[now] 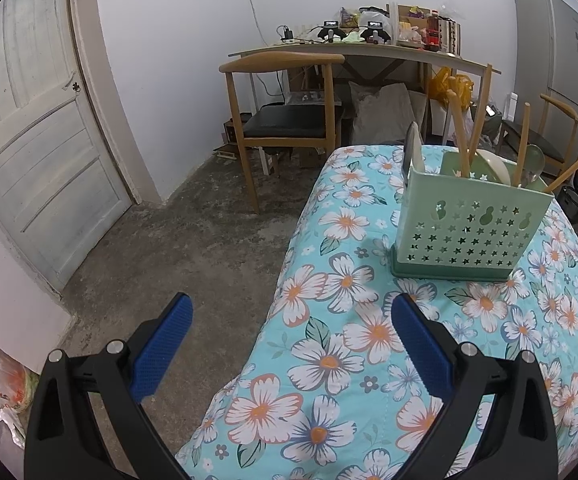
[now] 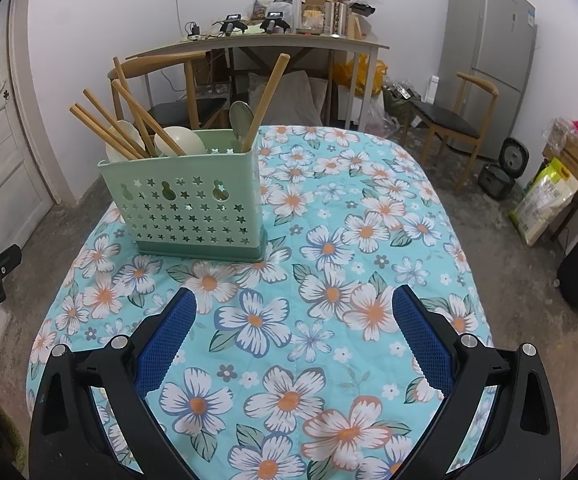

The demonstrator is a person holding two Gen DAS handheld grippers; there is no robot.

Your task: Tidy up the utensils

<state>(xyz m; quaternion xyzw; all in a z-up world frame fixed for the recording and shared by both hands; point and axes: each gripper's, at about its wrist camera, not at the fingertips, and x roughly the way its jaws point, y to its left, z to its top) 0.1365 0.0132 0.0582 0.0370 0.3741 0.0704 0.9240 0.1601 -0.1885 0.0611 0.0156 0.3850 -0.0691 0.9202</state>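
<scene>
Right wrist view: floral tablecloth [image 2: 369,200] hides the table. Green utensil holder [image 2: 187,208] stands near its far left; chopsticks [image 2: 129,120] and spoons [image 2: 181,140] are hidden below its rim. Right gripper [image 2: 293,300] and left gripper [image 1: 291,308] gape wide, empty.

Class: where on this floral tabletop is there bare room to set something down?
Free: the cloth right of the green caddy, and the strip between the caddy and the open right gripper. Crowded: inside the caddy, full of chopsticks and spoons.
</scene>
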